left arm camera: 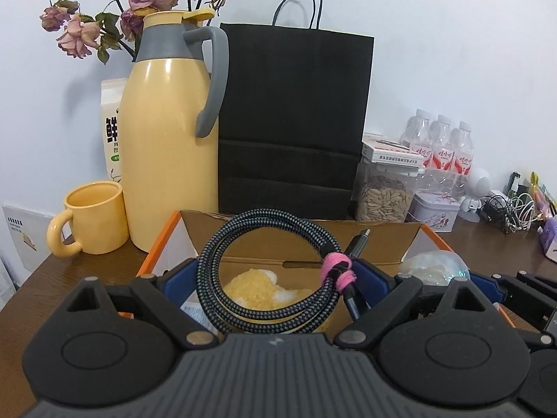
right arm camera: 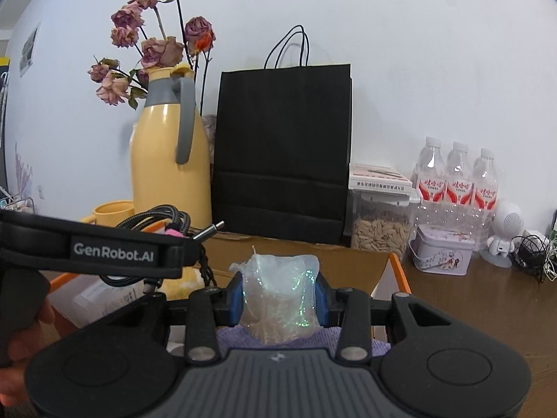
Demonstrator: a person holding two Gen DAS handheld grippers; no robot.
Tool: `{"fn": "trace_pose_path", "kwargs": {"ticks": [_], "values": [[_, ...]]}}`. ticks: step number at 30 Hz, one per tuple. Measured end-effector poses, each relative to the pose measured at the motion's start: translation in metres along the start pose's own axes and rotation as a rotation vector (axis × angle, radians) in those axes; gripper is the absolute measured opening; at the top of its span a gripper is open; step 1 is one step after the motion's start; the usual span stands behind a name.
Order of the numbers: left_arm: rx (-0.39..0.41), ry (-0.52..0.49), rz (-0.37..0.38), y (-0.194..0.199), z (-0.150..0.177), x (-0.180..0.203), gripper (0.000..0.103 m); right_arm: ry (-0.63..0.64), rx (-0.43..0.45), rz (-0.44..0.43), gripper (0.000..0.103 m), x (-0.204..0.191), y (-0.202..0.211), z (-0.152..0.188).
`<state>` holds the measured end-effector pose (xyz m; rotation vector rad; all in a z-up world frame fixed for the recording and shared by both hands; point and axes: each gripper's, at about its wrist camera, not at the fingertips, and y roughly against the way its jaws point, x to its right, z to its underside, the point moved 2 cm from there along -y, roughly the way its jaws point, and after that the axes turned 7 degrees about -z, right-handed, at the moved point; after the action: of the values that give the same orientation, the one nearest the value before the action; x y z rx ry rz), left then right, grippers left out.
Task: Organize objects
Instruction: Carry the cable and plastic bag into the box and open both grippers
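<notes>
Gripping a coiled braided cable (left arm camera: 264, 275) across its loop, the left gripper (left arm camera: 275, 278) has its blue pads pressed on either side of the coil, which is bound with a pink tie (left arm camera: 339, 271) and has a plug sticking up beside it. The right gripper (right arm camera: 278, 296) is clamped on a soft, clear glittery bag (right arm camera: 280, 296), its pads squeezing the bag from both sides.

Both loads hang just above an open cardboard box (left arm camera: 313, 240) with orange-edged flaps. Inside the box a yellow fluffy thing (left arm camera: 250, 284) lies under the cable, and a purple cloth (right arm camera: 303, 339) shows under the bag. From the right wrist view the left gripper and its cable sit to the left, near but apart from the bag.

Behind the box, on the brown table (left arm camera: 87, 271), stand a yellow jug (left arm camera: 167, 132), a yellow mug (left arm camera: 92, 216), a black paper bag (left arm camera: 292, 122), a jar of seeds (left arm camera: 384, 198), a small tin (left arm camera: 435, 212) and water bottles (right arm camera: 456, 174).

This looks like the step of handling items at the box; whether they are going in or coming out cannot be told. If going in, the next move calls for lowering each one onto a free spot and letting go without the cable springing open or the grippers bumping each other.
</notes>
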<state>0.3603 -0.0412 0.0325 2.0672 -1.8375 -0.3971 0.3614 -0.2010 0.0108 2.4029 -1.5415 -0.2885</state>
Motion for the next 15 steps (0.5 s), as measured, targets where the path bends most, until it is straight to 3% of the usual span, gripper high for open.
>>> {"fn": "trace_pose_path", "kwargs": {"ticks": [4,7,9,10,11,15], "values": [[0.003,-0.008,-0.002,0.0004,0.0014,0.0012,0.097,-0.011,-0.014,-0.001,0.042,0.0027,-0.001,0.0029],[0.028,0.001,-0.02,0.0027,0.002,-0.0005,0.103,-0.032,-0.029,-0.005,0.057,0.006,-0.0025,0.0055],[0.047,0.008,-0.03,0.0048,0.0024,-0.0014,0.103,-0.048,-0.03,-0.012,0.092,0.0077,-0.0021,0.0068],[0.049,0.007,-0.033,0.0055,0.0026,-0.0013,0.103,-0.051,-0.028,-0.012,0.098,0.008,-0.0015,0.0073],[0.05,0.004,-0.034,0.0061,0.003,-0.0011,0.103,-0.052,-0.023,-0.013,0.102,0.008,-0.0007,0.0069],[0.048,-0.005,-0.036,0.008,0.0044,-0.0001,0.103,-0.068,-0.025,-0.035,0.103,0.0078,0.0009,0.0056]]}}
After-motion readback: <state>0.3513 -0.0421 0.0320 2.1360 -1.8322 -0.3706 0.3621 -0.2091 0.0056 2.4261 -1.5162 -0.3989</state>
